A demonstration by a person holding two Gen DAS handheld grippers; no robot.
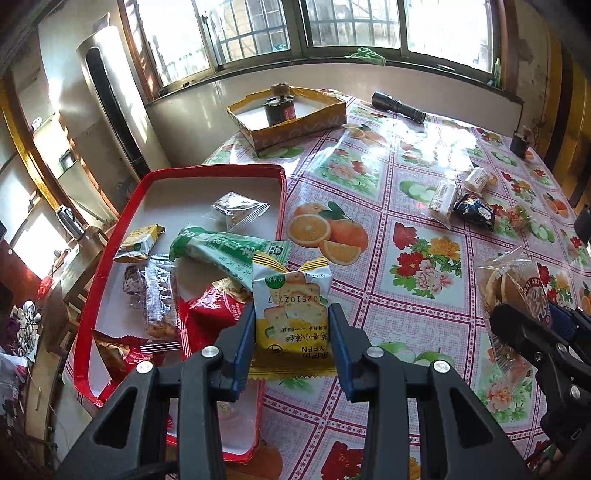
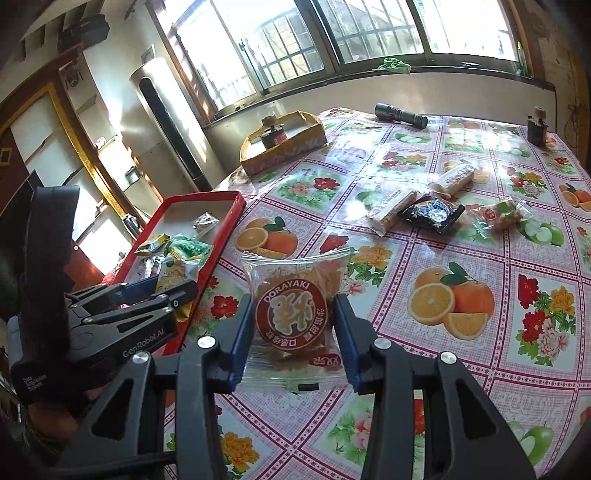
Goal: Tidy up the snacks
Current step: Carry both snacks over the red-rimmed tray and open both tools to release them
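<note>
Yellow cracker packet point(image 1: 291, 314) clamped in left gripper point(image 1: 291, 325)

Strong daylight pours in through the barred windows point(image 1: 354, 29) at the back of both views, so bright that the panes blow out to near white; the glossy tablecloth point(image 1: 424, 229) throws back white glare in broad patches on its far half, washing out the printed fruit there; the wall and cabinets at the left sit in warm, dimmer light with sunlit streaks; the black gripper arms in the foreground read as dark, almost featureless shapes; fisheye distortion bends the window frames and table edge, and the corners darken to black; focus is fairly sharp mid-frame, softer toward the rims.
</note>
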